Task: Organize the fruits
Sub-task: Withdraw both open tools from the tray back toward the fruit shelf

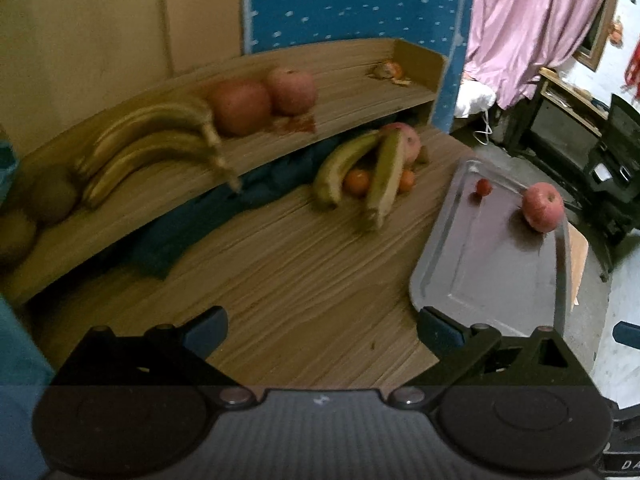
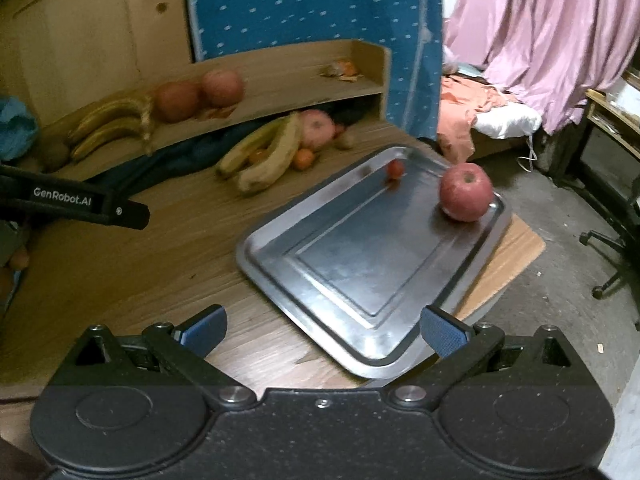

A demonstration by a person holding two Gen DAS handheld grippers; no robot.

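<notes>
Both tongs — left tongs (image 1: 322, 334) and right tongs (image 2: 322, 330) — gape wide, holding nothing. Apple (image 2: 466, 192) sits at the tray's (image 2: 280, 292) 2 o'clock corner — bananas (image 2: 260, 156) on the desk (image 2: 140, 272).

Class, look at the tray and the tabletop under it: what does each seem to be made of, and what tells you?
Tray: probably stainless steel, brushed and shiny, since it mirrors the apple faintly. Tabletop: wood or wood-look laminate, matt, with visible grain lines.

Shelf bananas (image 1: 152, 148) are motion-blurred; brown fruit (image 1: 16, 232) is cut off at the edge.
</notes>
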